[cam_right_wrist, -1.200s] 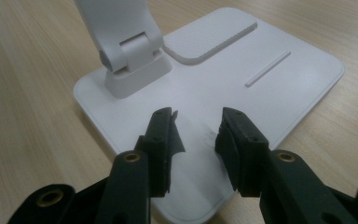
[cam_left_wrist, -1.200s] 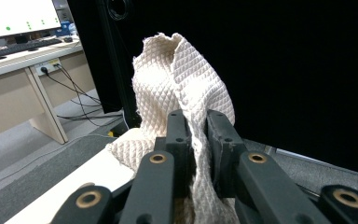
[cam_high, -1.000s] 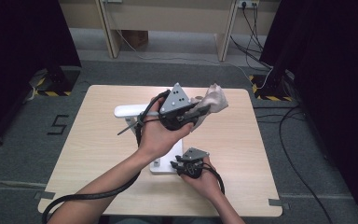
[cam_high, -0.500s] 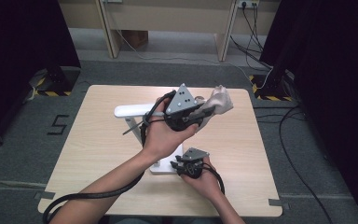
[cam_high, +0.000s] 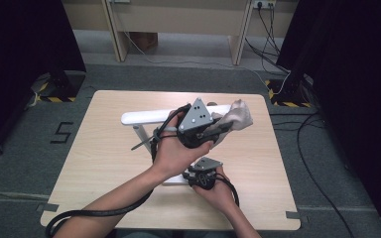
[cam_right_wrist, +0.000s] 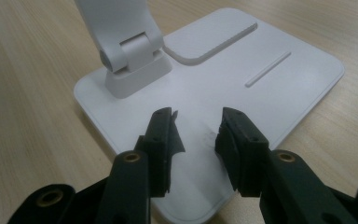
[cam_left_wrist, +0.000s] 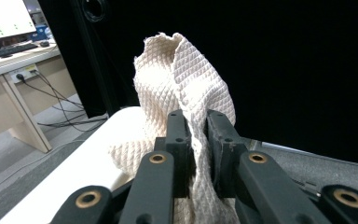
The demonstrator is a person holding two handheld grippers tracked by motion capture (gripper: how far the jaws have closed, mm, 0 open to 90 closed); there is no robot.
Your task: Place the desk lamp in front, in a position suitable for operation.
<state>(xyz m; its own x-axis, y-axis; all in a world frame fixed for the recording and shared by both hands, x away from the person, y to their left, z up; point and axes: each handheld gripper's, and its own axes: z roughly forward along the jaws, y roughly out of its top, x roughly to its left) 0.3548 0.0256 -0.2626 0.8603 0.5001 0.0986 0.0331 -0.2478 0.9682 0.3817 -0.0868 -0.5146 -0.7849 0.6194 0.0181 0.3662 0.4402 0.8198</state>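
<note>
At the middle of the table (cam_high: 104,148), a white desk lamp (cam_high: 144,118) stands with its long head running level across the view. Left gripper (cam_high: 217,129) is raised beside the right end of that head, jaws closed tight on a cream waffle-weave cloth (cam_left_wrist: 182,88); the fabric bunches up past the jaw tips and drapes toward the lamp head below. Held so, the cloth looks placed for wiping along the head.

Right gripper (cam_right_wrist: 196,133) sits low over the lamp's flat white base (cam_right_wrist: 270,79), jaws parted a moderate way, nothing between them. Tips hover at the base's near edge; contact uncertain. Likely stationed there to steady the lamp while the other hand wipes. Hinge block (cam_right_wrist: 130,56) of the stem rises just ahead of the jaws.
</note>
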